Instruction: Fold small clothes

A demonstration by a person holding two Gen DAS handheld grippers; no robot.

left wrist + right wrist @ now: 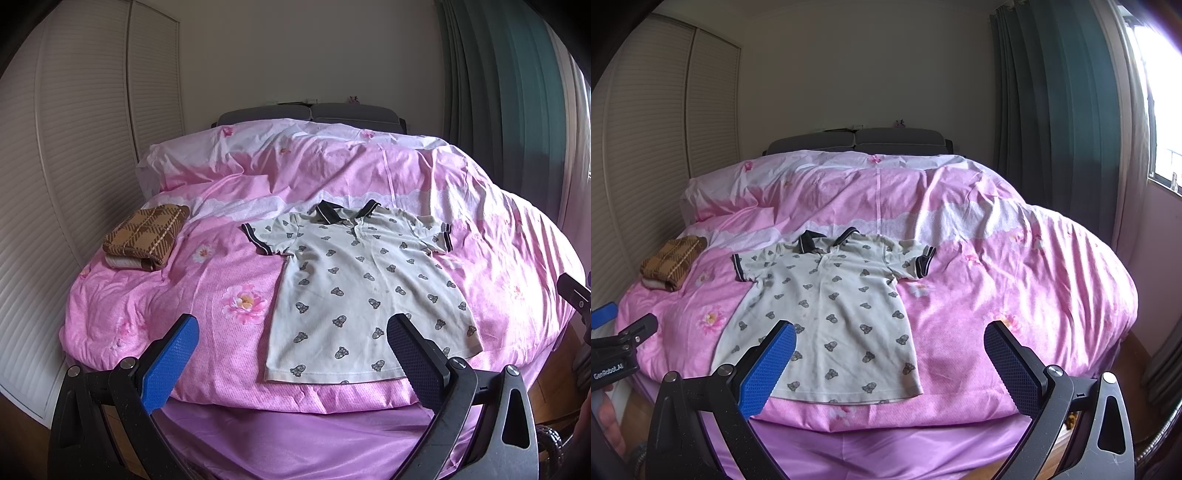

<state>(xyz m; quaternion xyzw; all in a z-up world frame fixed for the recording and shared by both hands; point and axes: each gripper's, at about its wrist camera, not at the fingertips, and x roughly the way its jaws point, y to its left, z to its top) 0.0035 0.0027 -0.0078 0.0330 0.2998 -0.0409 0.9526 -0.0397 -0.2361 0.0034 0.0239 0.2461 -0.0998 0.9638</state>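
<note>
A small cream polo shirt (365, 288) with dark bear prints and a dark collar lies flat, face up, on the pink duvet, hem toward me. It also shows in the right wrist view (831, 314). My left gripper (291, 332) is open and empty, held above the near edge of the bed by the shirt's lower left hem. My right gripper (890, 339) is open and empty, held above the shirt's lower right hem. The left gripper's body shows at the left edge of the right wrist view (620, 350).
A folded brown plaid garment (147, 232) sits on the bed's left side, also in the right wrist view (674, 262). The pink floral duvet (480, 221) covers the bed. Louvred wardrobe doors (74, 147) stand left, green curtains (1063, 129) right.
</note>
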